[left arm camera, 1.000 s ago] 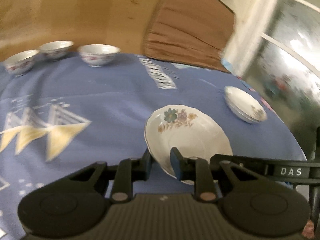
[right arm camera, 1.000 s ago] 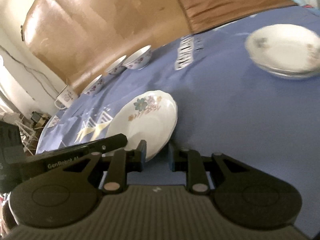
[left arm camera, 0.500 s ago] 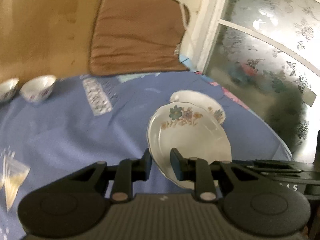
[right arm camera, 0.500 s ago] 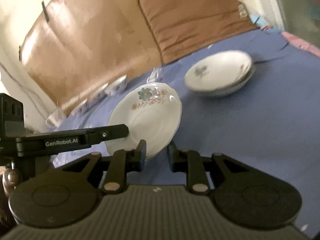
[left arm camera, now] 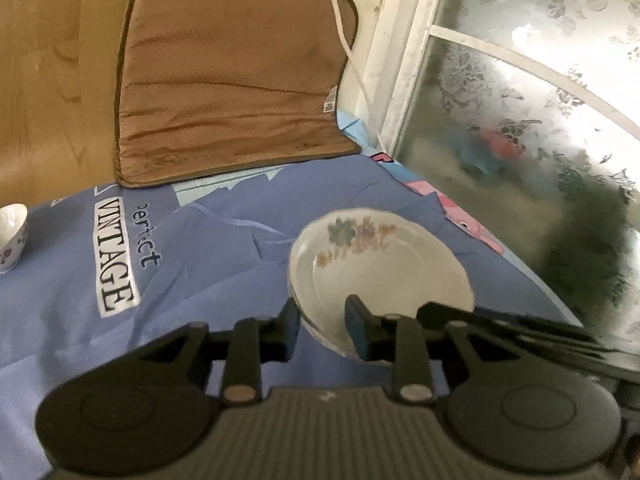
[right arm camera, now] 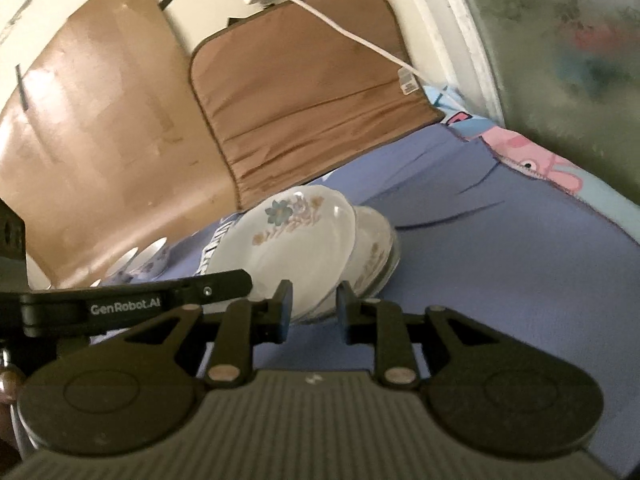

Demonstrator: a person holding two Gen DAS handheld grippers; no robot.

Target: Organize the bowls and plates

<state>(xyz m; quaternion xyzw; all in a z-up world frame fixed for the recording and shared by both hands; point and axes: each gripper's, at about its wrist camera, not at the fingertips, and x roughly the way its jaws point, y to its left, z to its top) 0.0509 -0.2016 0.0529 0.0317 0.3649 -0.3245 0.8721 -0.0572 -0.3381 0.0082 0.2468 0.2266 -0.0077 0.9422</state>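
Your left hand-held gripper [left arm camera: 322, 326], black with blue-padded fingers, points down at a slant, and its jaws are opening with the rim of the white floral plate [left arm camera: 376, 264] between them; the pads look just off the rim on both sides. Your right hand-held gripper [right arm camera: 313, 310], of the same build, points down more shallowly. Its jaws are opening too, astride the same plate's near edge.

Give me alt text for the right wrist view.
The right gripper, jaws opening, straddles the rim of a tilted floral plate leaning over the stacked plates on the blue cloth; the left gripper's finger reaches in opposite.
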